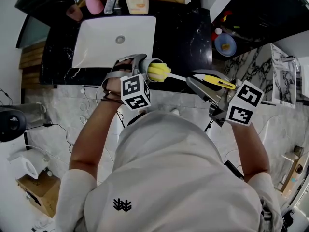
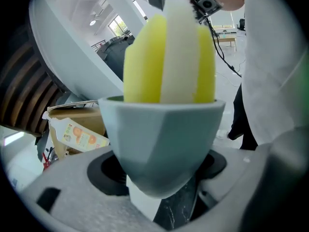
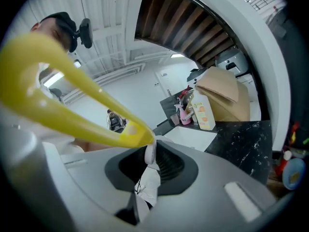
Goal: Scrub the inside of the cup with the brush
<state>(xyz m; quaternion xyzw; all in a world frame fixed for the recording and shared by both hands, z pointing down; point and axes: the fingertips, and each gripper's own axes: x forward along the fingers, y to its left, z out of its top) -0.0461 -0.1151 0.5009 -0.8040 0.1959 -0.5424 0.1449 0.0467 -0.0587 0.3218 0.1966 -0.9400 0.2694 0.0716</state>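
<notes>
My left gripper (image 1: 144, 69) clamps the cup (image 2: 164, 144), my right gripper (image 1: 208, 82) clamps the brush (image 1: 159, 72) handle. Hard scrubbing could lever the cup loose.

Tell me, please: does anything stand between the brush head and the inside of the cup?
Nothing visible does. The yellow-and-white brush head is already in the mouth of the grey cup, which the left gripper holds. The right gripper grips the brush's yellow handle.
</notes>
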